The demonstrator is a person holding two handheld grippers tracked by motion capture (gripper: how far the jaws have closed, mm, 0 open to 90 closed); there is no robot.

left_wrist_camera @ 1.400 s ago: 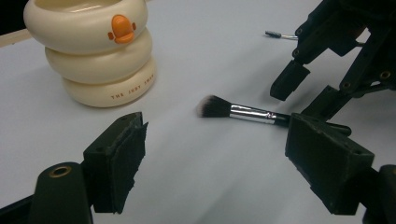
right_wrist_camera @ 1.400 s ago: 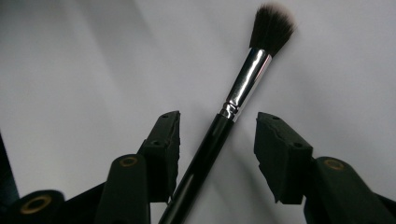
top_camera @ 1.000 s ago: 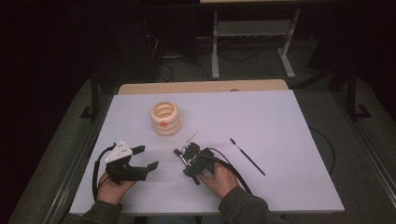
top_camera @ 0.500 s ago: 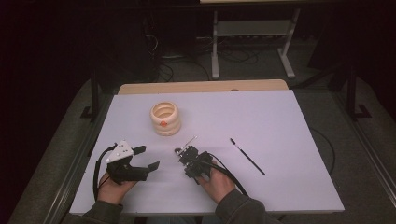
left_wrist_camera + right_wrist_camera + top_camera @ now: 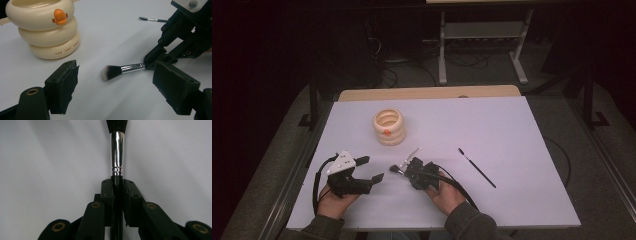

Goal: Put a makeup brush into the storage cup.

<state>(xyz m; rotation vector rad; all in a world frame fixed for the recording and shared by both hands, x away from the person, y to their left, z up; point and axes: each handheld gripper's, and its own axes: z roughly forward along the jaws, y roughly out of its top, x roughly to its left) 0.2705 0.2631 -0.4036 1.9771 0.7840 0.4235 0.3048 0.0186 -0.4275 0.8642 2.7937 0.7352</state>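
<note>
Makeup brush (image 5: pixel 117 152) handle pinched between my right gripper (image 5: pixel 118 185) fingers, which just closed; its slim handle could twist loose.

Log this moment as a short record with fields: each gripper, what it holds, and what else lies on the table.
right gripper: fingers have just been closing, now shut on the makeup brush handle
left gripper: open, holding nothing, aimed at the brush bristles
cream ringed holder: upright, beyond both grippers
thin brush: lying flat, to the right of the right gripper
table: white top
</note>
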